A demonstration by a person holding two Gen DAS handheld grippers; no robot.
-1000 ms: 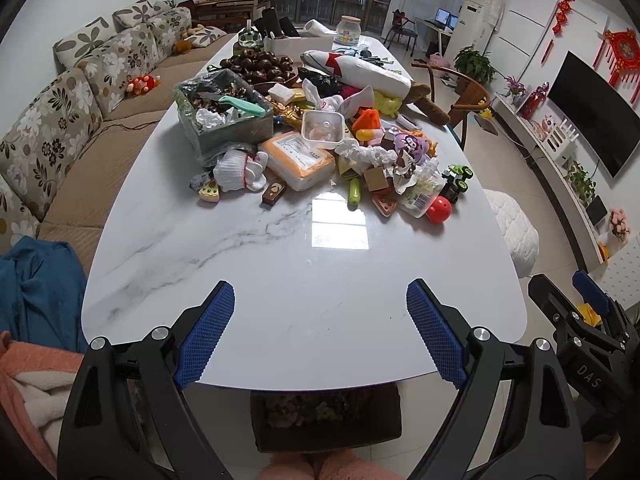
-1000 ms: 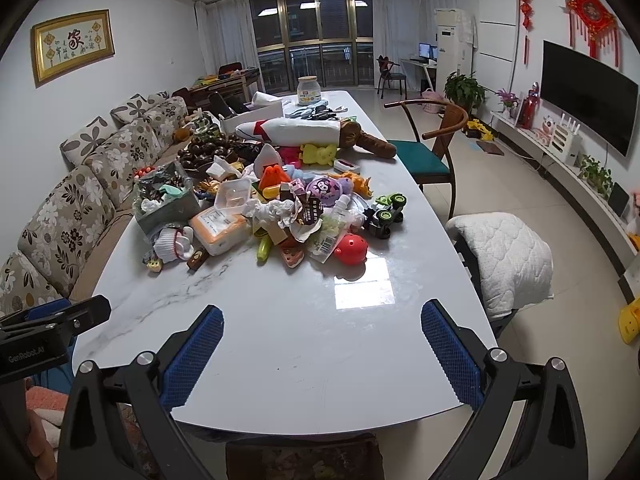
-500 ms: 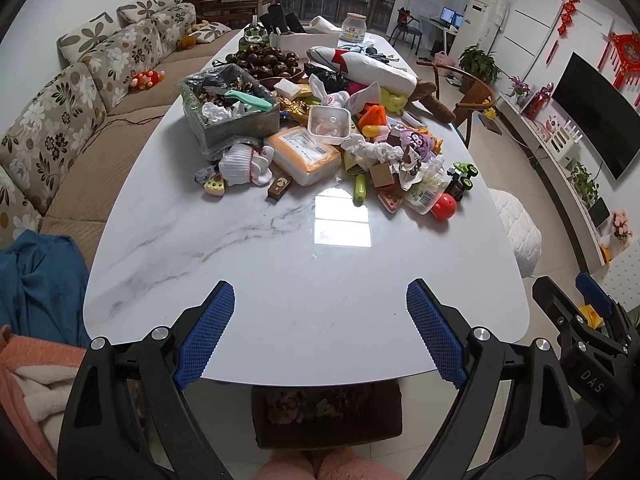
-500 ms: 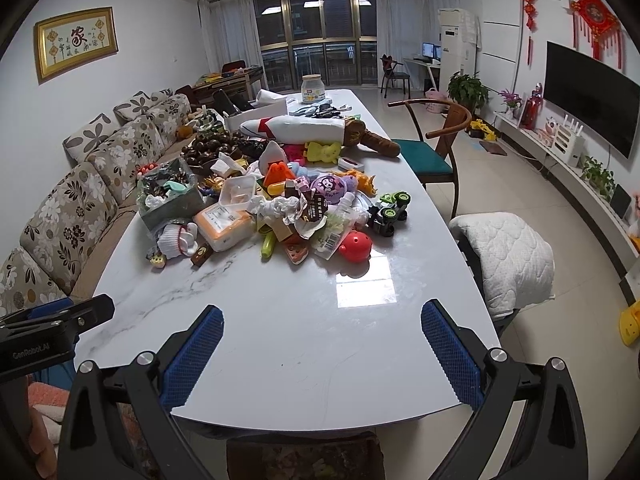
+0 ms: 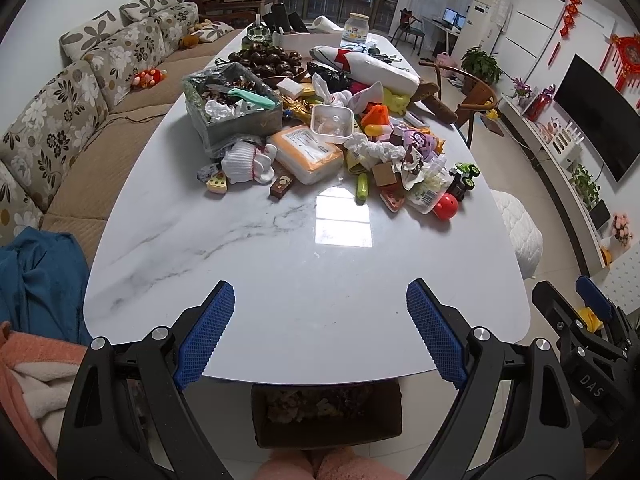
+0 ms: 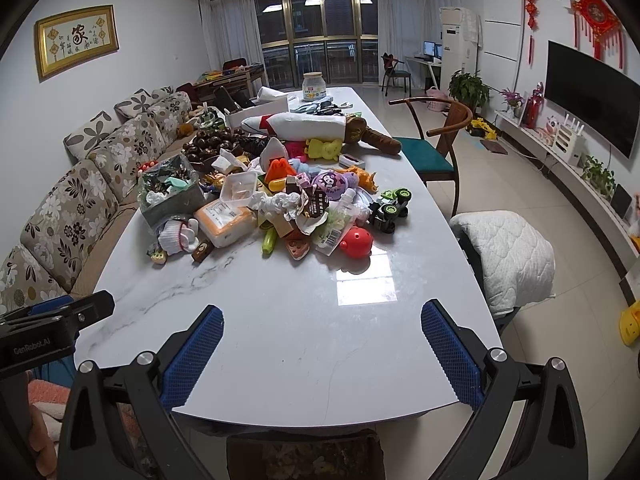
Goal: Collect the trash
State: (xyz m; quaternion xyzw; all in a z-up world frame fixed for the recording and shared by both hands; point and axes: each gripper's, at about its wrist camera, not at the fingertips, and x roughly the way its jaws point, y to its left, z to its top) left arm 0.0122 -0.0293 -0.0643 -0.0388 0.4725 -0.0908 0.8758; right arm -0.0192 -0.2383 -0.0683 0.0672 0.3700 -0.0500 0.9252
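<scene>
Jaws gape empty on both my left gripper and right gripper, over a marble counter; only the right view shows a framed picture, perhaps calligraphy.

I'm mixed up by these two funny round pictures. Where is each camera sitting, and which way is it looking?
Left wrist view: sits on the left gripper, open, looking down the marble table at the clutter; pink slippers show below.
Right wrist view: sits on the right gripper, open, facing the same way, further right; the left gripper's body shows at the left edge.
Shared: the table, red ball, toy truck, brown bin.
</scene>
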